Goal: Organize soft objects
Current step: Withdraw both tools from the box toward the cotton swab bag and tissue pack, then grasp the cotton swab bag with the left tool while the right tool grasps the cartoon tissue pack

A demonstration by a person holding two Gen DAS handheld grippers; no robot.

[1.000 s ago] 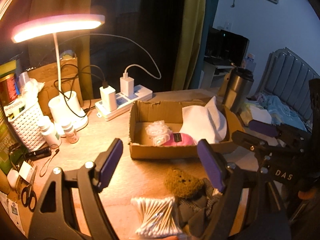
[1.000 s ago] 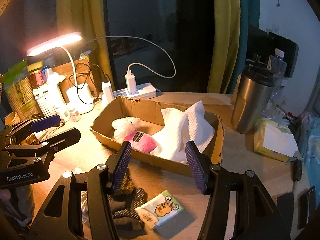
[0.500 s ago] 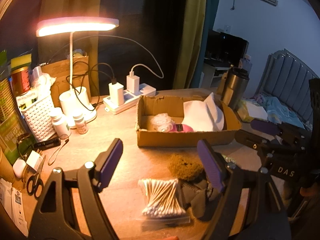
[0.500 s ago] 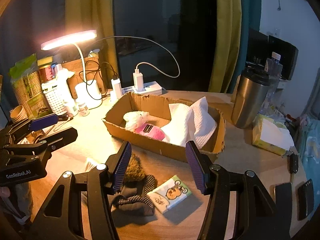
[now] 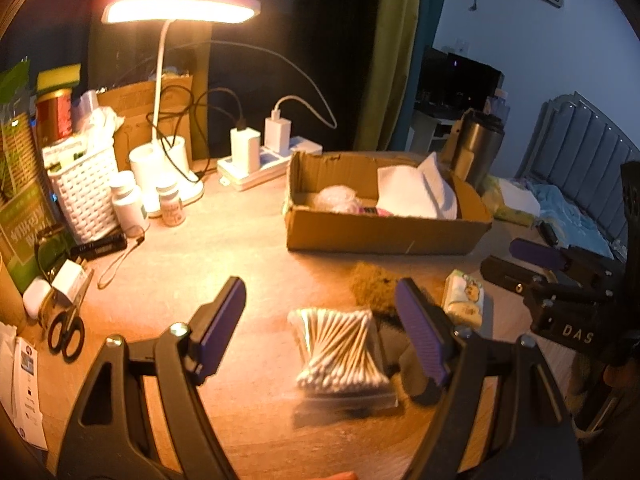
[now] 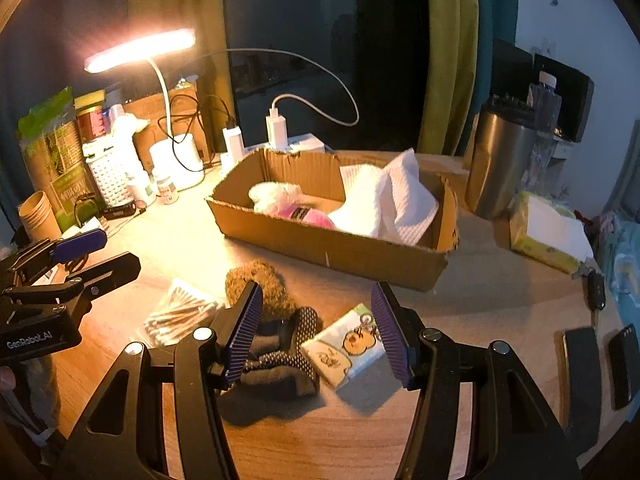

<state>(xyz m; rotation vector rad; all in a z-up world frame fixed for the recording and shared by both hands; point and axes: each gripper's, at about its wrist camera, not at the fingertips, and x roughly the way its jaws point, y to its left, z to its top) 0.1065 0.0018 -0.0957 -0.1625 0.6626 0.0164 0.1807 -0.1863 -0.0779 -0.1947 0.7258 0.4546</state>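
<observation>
A cardboard box stands mid-table and holds a white cloth, a pink item and a pale fluffy bundle. In front of it lie a brown plush, dark dotted gloves, a tissue pack and a bag of cotton swabs. My left gripper is open and empty above the swabs. My right gripper is open and empty above the gloves and tissue pack.
A lit desk lamp, power strip with chargers, white basket, pill bottles and scissors crowd the left. A steel tumbler, a yellow tissue packet and two dark phones lie on the right.
Both grippers have pulled back and up from the box, still open. The swabs, plush, gloves and tissue pack now show more fully in front of them.
</observation>
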